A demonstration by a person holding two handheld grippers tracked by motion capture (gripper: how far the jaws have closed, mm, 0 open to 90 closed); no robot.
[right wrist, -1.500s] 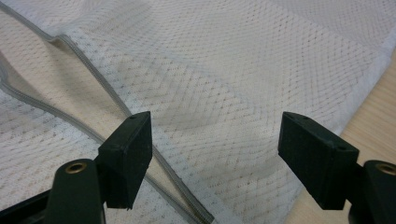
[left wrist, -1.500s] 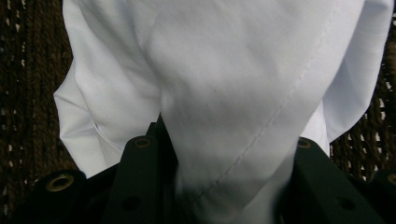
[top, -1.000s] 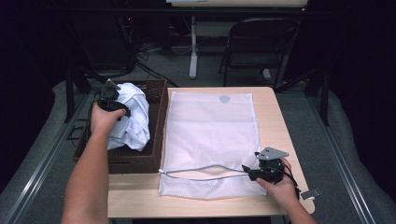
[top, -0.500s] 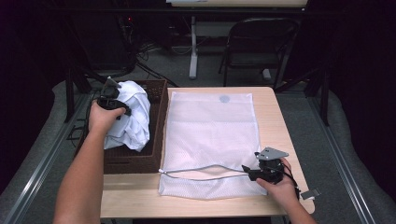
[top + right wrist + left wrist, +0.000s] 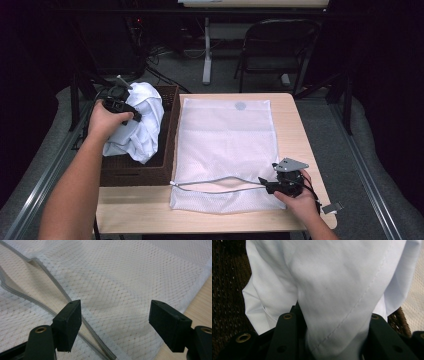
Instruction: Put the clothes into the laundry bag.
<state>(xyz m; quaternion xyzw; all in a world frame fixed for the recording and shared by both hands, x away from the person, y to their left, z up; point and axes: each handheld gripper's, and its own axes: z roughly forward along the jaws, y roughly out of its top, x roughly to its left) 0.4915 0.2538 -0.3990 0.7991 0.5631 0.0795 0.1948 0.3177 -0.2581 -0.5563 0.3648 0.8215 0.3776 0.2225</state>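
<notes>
A white garment (image 5: 142, 122) hangs bunched above a dark wicker basket (image 5: 135, 172) at the table's left. My left gripper (image 5: 120, 100) is shut on a fold of the garment (image 5: 337, 302), which fills the space between its two black jaws. A white mesh laundry bag (image 5: 225, 145) lies flat on the wooden table (image 5: 295, 125), its grey zipper (image 5: 215, 181) parted near the front edge. My right gripper (image 5: 267, 185) stands open just over the bag's front right corner; in the right gripper view the mesh (image 5: 120, 287) lies beneath the spread jaws, with the zipper (image 5: 87, 326) by the left one.
A folding chair (image 5: 280, 45) and a desk leg (image 5: 206, 50) stand on the floor beyond the table. Cables trail on the floor behind the basket. A small grey tag (image 5: 332, 206) lies at the table's front right corner.
My left gripper has lifted the white garment a little higher out of the basket. The right gripper and the mesh bag have not moved.
</notes>
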